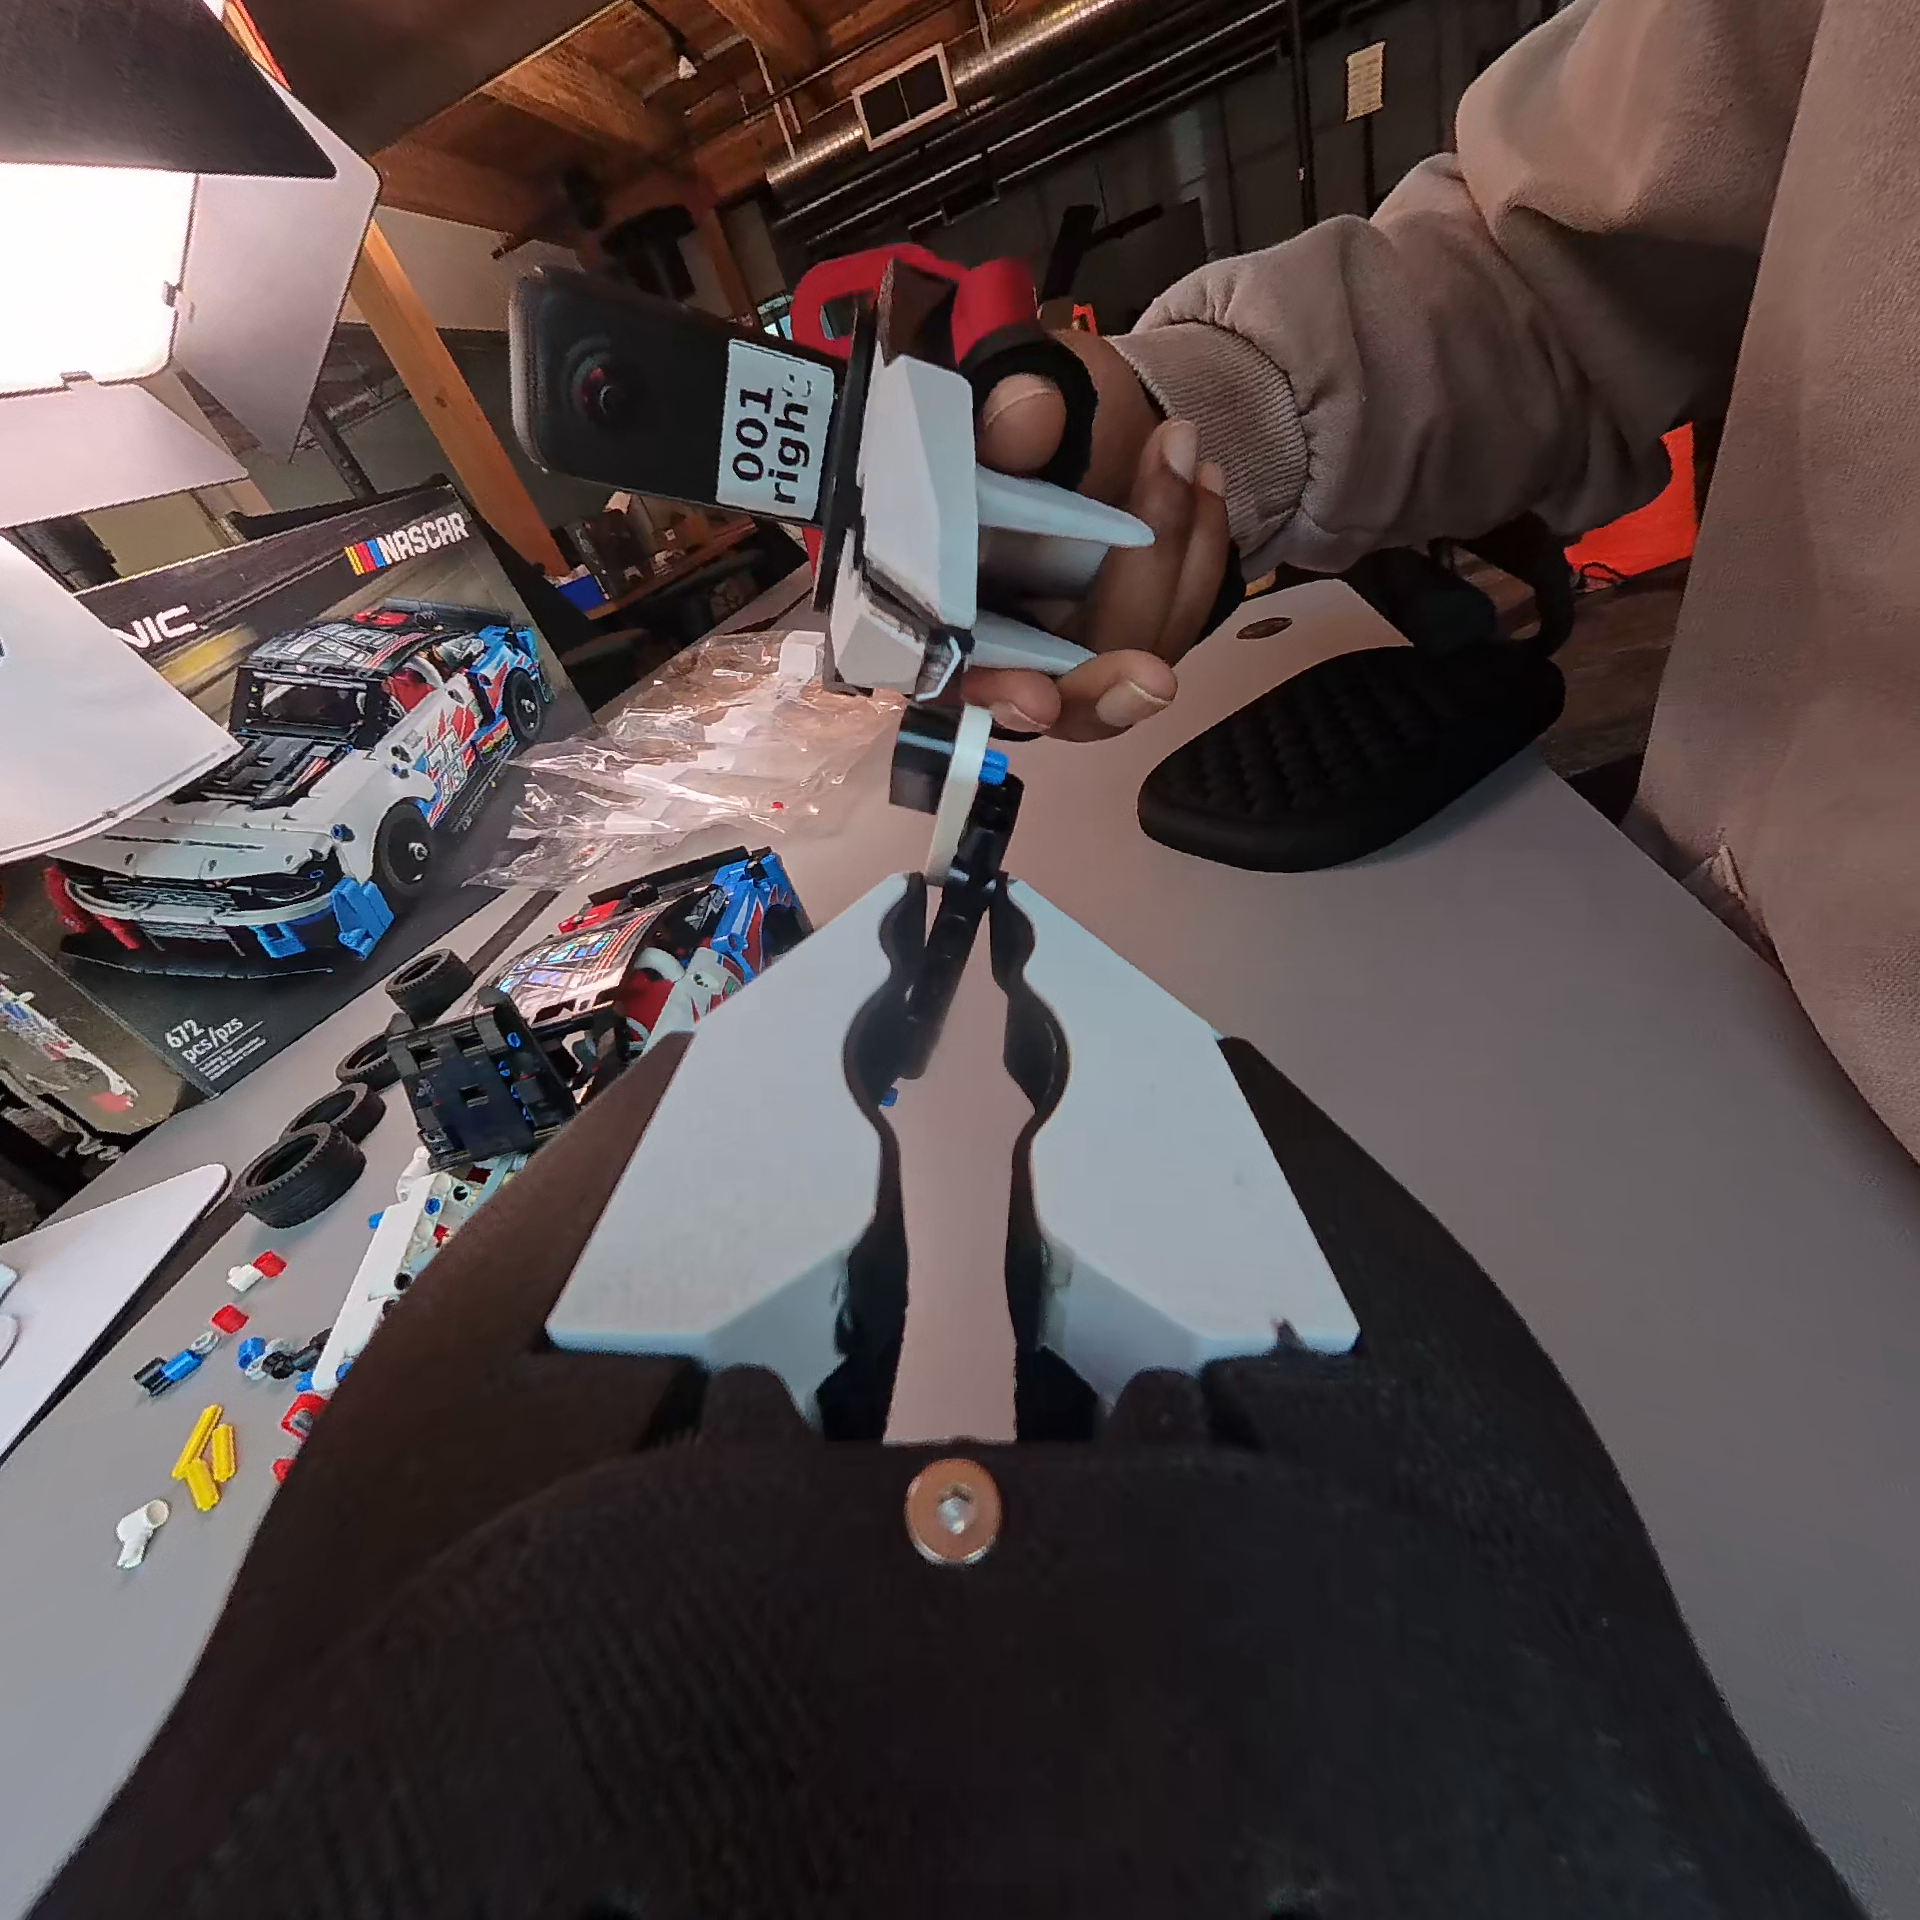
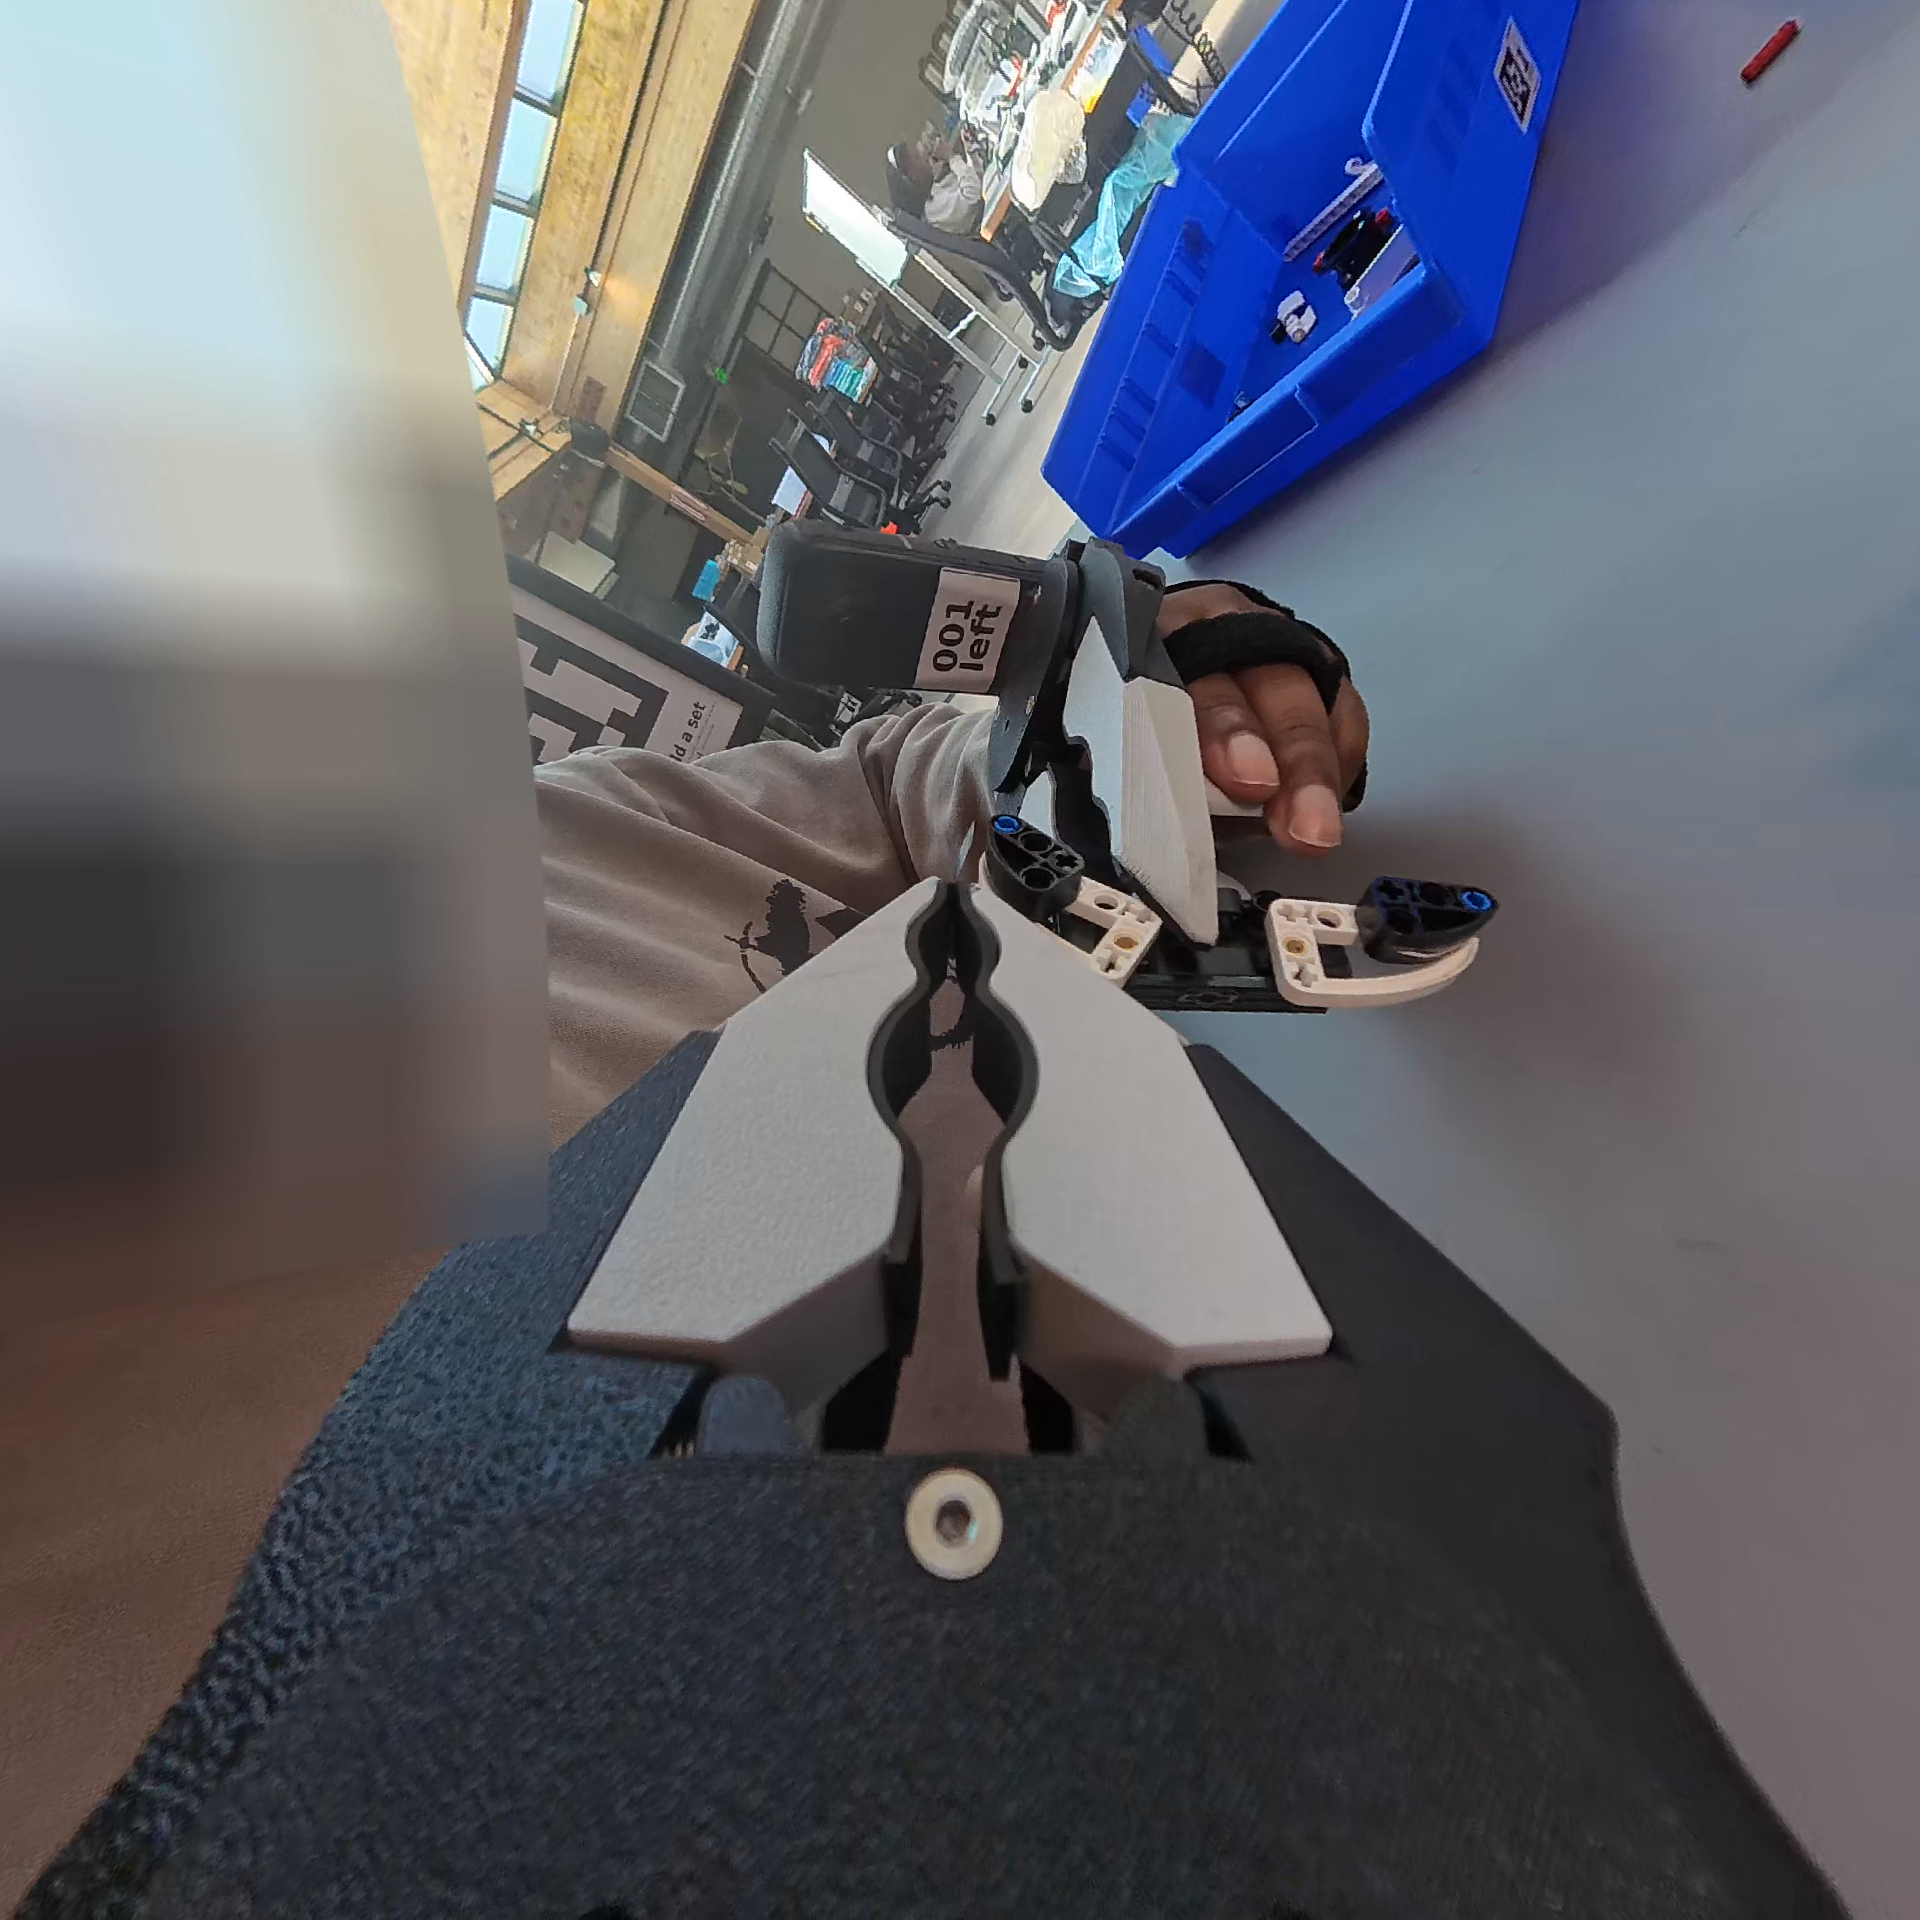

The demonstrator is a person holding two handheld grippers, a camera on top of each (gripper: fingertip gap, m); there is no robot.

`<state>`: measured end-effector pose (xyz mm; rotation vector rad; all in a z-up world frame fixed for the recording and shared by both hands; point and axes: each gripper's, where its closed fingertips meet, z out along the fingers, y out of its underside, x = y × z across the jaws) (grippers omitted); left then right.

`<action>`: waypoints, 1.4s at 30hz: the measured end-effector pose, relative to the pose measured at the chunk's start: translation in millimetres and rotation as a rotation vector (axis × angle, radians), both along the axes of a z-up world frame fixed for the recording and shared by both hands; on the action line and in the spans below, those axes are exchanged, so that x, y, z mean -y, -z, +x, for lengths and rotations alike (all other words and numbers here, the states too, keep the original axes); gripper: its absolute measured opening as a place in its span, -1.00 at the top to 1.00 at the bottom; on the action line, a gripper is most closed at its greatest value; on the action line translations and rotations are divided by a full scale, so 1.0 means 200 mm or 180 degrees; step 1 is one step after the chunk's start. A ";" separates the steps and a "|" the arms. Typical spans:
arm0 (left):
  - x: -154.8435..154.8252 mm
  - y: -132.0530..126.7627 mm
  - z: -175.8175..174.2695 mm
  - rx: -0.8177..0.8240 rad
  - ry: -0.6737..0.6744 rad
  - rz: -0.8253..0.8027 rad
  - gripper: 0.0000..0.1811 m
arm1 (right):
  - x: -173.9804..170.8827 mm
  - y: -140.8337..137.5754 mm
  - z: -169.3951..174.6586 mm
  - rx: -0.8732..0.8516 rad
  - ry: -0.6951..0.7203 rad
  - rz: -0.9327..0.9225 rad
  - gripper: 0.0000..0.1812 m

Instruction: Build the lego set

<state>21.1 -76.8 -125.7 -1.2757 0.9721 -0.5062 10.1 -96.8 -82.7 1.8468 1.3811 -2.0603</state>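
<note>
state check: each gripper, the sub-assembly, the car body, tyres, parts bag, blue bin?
left gripper: shut on black-and-white sub-assembly
right gripper: shut, nothing between its fingers
black-and-white sub-assembly: held off the table, part-built
car body: on the table, wheels not fitted
tyres: loose on the table
clear parts bag: opened, crumpled
blue bin: open, a few parts inside
</note>
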 end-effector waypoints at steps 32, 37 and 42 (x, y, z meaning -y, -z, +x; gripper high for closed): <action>0.01 -0.02 0.01 0.0086 0.0038 -0.0008 0.90 | -0.01 0.02 -0.01 -0.0030 0.0054 0.0005 1.00; 0.01 -0.02 0.01 0.0103 0.0046 -0.0019 0.90 | -0.01 0.02 -0.01 -0.0030 0.0057 0.0001 1.00; 0.01 -0.02 0.01 0.0103 0.0043 -0.0014 0.90 | -0.01 0.02 -0.01 -0.0031 0.0055 -0.0002 1.00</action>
